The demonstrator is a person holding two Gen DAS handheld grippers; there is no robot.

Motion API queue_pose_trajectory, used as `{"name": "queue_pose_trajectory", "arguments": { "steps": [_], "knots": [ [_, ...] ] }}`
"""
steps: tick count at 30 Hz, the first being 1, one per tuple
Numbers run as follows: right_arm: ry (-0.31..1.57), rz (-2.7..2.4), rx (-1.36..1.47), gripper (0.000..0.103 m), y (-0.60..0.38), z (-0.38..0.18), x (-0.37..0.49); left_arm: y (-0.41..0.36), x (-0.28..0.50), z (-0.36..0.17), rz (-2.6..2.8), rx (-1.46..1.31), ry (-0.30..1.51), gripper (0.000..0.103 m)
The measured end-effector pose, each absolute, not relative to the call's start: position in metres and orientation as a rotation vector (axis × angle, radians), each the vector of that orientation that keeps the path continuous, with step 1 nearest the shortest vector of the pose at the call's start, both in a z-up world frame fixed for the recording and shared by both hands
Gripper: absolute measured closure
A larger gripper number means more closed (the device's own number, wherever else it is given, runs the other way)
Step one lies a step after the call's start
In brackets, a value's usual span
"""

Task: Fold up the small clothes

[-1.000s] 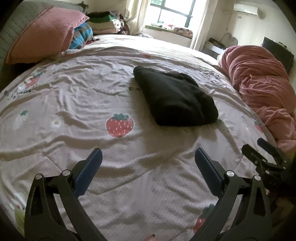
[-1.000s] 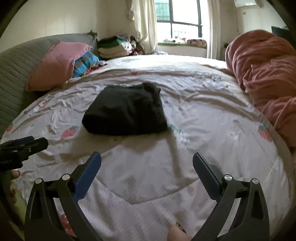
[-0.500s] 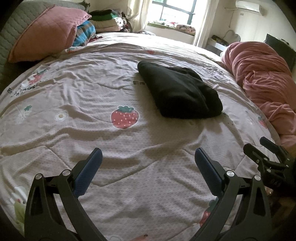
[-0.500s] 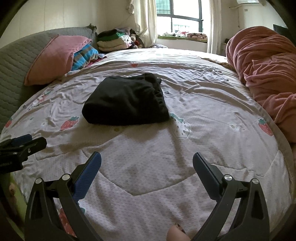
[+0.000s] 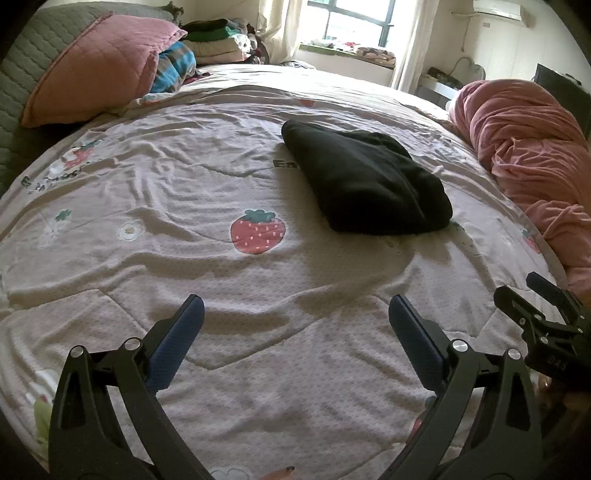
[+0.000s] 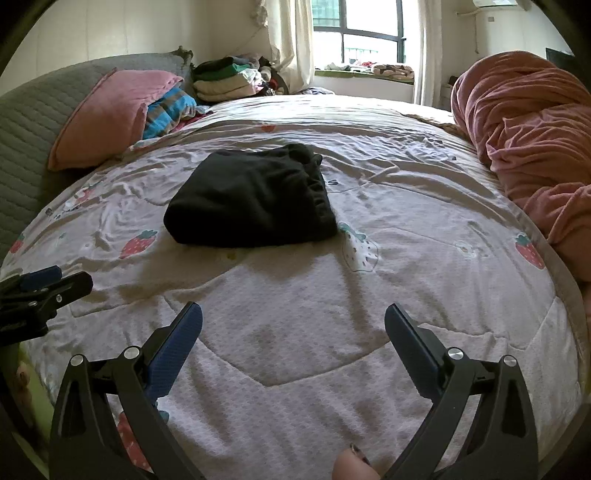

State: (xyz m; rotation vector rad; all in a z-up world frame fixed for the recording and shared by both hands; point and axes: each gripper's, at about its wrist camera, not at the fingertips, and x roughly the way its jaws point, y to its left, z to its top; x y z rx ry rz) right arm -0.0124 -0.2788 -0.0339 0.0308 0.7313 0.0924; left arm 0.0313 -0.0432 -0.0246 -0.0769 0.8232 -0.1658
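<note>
A bed (image 5: 110, 206) fills both views, spread with a pale quilt (image 6: 388, 295) printed with strawberries and flowers, wrinkled toward 10 o'clock and smoother near the cameras. Along the bed's right edge, at about 2 o'clock, lies a bunched pink blanket (image 5: 524, 147). At 10 o'clock a pink pillow (image 5: 96, 70) leans on a grey quilted headboard (image 6: 26, 122), with a blue striped cloth (image 6: 166, 110) tucked just beside it and a stack of folded clothes (image 6: 225, 83) behind that, near the window (image 6: 362, 29). The folded black garment (image 5: 365, 184) rests flat on the quilt near the bed's middle: at 12 to 1 o'clock in the left wrist view, at 11 to 12 o'clock in the right wrist view, well apart from both tools. A printed strawberry (image 5: 258, 230) sits just beside its near left corner. The left tongs (image 5: 295, 332) are held low over the near part of the quilt, pointing toward the garment, jaws spread wide and gripping nothing. The right tongs (image 6: 293, 328) are posed the same way, level and forward, likewise released and empty. Each tool appears at the edge of the other's view, the two held side by side. A fingertip (image 6: 351, 465) of the person's hand shows at 6 o'clock in the right wrist view.
</note>
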Motion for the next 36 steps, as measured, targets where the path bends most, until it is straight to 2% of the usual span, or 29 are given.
{"name": "queue_pose_trajectory", "arguments": {
  "steps": [36],
  "knots": [
    [0.73,0.096,0.033,0.005,-0.276,-0.0306,-0.0133,-0.0391,0.03,-0.0266,-0.128,-0.061,0.833,0.009]
  ]
}}
